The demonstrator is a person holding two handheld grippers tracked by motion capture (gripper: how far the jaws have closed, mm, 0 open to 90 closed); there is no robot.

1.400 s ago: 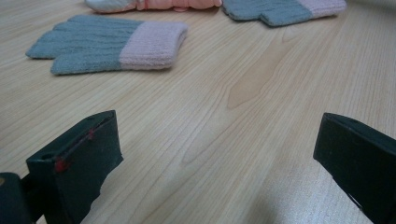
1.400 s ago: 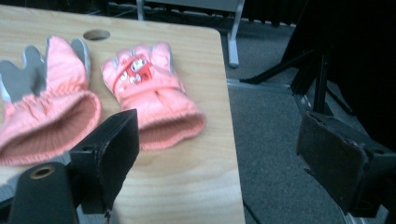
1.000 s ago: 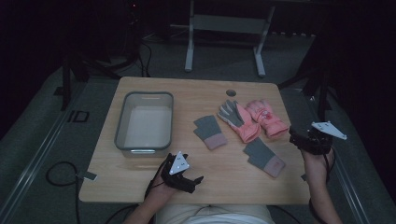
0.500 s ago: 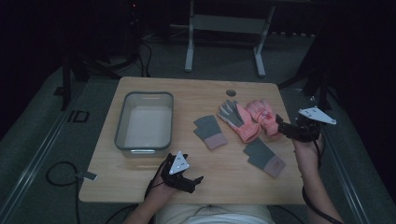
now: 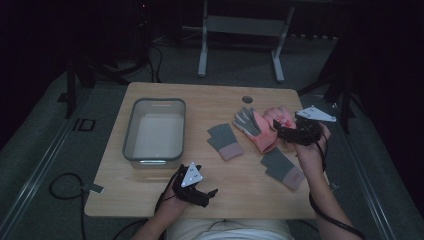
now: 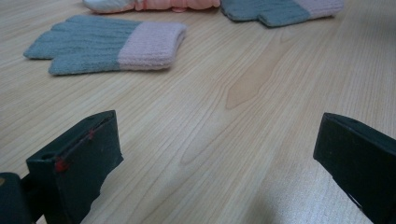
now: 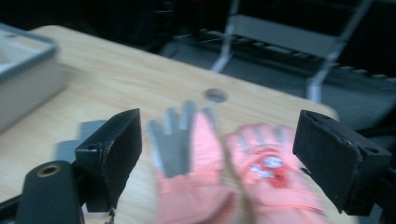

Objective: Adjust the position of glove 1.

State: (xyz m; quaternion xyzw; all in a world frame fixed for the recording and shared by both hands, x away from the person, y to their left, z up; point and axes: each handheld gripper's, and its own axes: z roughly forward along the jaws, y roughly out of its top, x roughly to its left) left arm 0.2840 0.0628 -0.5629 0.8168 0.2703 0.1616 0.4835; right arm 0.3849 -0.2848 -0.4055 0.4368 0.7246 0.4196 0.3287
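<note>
While the left gripper (image 5: 206, 193) just sits near the table's front edge, jaws wide and empty, the right gripper (image 5: 280, 131) hangs right over the pair of padded pink gloves (image 5: 267, 131) at the right side of the wooden table (image 5: 200, 105). Its jaws are spread wide too, nothing held. Gloves lie just ahead and below them, fingers pointing away, so it's clearly the right hand's grab.

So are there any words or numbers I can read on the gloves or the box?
No text can be read anywhere.
Pink glove: a red and white patch on its back, too blurred to read.
Grey box: a pale mark on its front edge, too small to read.
Grey mittens: plain knit, no writing.
</note>
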